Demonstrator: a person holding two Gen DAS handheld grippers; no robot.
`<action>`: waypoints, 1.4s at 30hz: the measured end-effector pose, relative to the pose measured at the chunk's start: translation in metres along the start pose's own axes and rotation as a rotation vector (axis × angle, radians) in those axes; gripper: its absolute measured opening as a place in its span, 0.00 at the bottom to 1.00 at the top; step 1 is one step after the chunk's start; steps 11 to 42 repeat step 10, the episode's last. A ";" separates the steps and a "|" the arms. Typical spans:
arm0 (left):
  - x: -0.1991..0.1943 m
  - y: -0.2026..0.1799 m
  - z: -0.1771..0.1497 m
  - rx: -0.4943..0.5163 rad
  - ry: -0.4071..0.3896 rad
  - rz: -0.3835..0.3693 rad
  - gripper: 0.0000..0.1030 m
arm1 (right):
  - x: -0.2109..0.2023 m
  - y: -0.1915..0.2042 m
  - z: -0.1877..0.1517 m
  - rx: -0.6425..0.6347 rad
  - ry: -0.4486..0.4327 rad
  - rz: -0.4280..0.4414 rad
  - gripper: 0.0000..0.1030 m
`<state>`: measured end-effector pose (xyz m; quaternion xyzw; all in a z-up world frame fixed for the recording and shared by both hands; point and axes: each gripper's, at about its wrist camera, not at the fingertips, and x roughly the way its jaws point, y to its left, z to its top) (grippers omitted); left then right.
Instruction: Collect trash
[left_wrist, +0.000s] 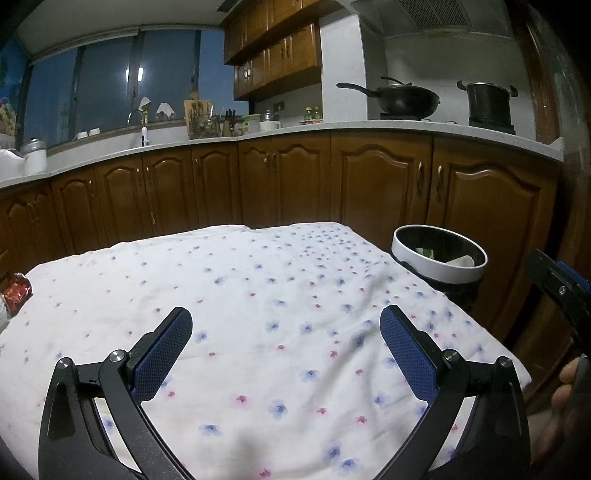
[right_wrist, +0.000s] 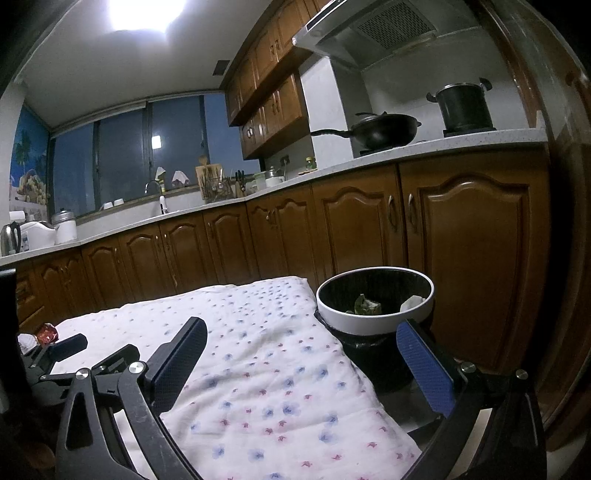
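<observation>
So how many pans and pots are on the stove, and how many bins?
Pans: 1, the wok
Pots: 1, the pot
Bins: 1, the bin
Total: 3

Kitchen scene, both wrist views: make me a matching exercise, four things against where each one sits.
Things:
1. shiny red crumpled wrapper
2. white-rimmed black trash bin
3. black long-handled wok
4. dark lidded stockpot

Places:
A. far right burner
B. floor at the cloth's right corner
C. cloth's left edge
D. burner nearer the cabinets

Pairs: 1-C, 2-B, 3-D, 4-A
</observation>
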<state>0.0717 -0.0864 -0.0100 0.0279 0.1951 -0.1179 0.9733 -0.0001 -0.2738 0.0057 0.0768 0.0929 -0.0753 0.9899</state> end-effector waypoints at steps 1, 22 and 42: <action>0.000 0.000 0.000 0.000 0.000 0.002 1.00 | 0.000 0.001 0.000 -0.001 0.001 0.000 1.00; 0.010 0.010 -0.001 -0.042 0.045 -0.023 1.00 | 0.007 0.005 -0.004 -0.009 0.021 0.011 1.00; 0.010 0.010 -0.001 -0.042 0.045 -0.023 1.00 | 0.007 0.005 -0.004 -0.009 0.021 0.011 1.00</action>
